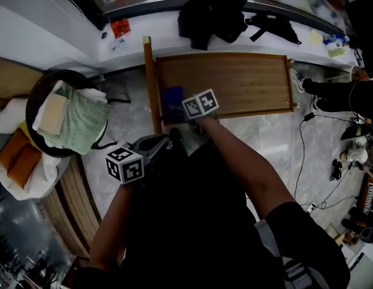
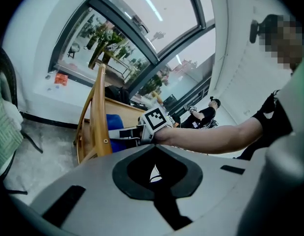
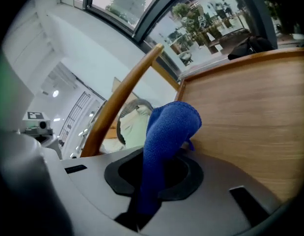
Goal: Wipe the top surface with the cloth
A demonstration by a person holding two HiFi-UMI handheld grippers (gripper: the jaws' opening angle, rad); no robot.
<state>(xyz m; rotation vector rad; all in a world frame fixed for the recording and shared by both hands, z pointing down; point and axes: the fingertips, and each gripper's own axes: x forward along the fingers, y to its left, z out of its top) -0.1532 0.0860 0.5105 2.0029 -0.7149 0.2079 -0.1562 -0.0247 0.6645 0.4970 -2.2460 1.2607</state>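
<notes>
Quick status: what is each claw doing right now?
Left claw: closed, nothing in it.
Right claw: closed on the blue cloth.

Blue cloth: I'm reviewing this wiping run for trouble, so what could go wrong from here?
1. The right gripper pinches the blue cloth in a narrow bunch, so little fabric may meet the wooden top, and the gripper itself might scrape the wood.
2. The cloth sits close beside the raised rail at the end of the top; a sideways stroke could knock the gripper against it.
</notes>
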